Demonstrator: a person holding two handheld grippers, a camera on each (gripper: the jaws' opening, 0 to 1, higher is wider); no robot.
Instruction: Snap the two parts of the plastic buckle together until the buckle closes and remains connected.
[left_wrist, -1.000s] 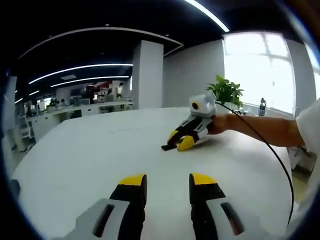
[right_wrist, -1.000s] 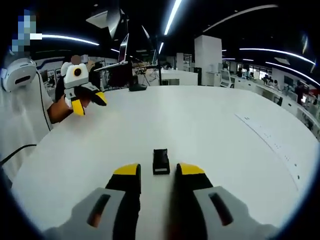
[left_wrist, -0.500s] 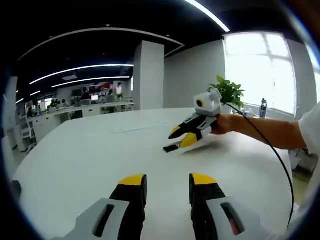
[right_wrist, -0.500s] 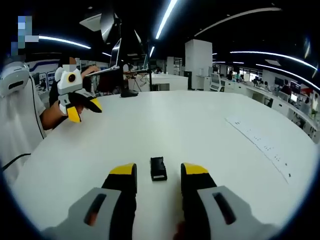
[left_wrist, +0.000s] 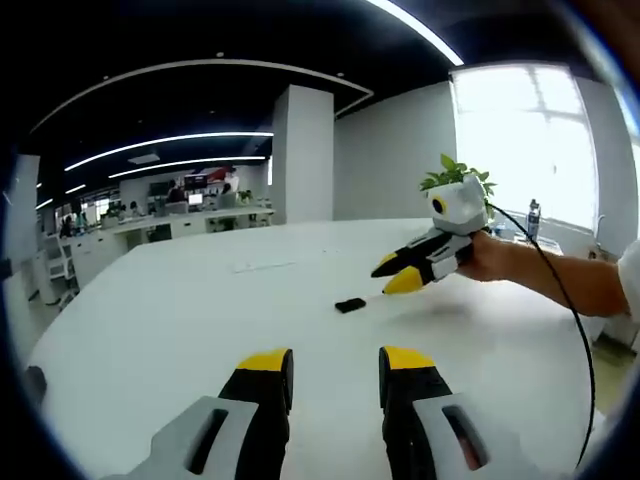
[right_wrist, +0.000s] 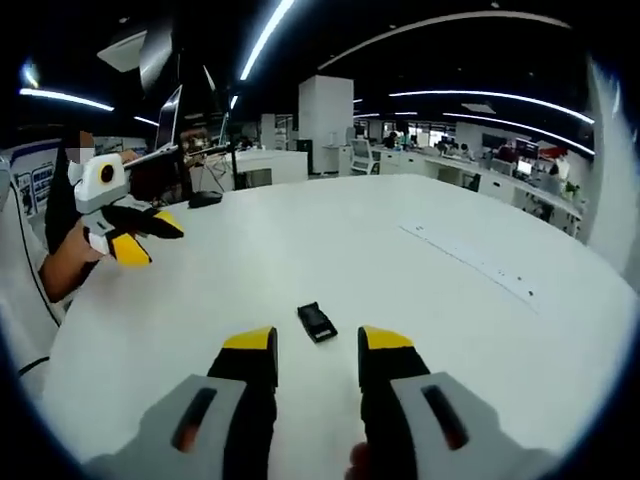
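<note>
Both grippers hang spread and empty, the right gripper (right_wrist: 310, 350) having lifted off the buckle (right_wrist: 316, 321), left gripper (left_wrist: 335, 365) idle, suggesting it is closed.

The buckle (right_wrist: 317, 322) is plain black on a plain white table (right_wrist: 330, 240). Both grippers — left gripper (left_wrist: 334, 372) and right gripper (right_wrist: 306, 350) — have black jaws with yellow tips and grey bases. A plant (left_wrist: 452, 174) is green.
</note>
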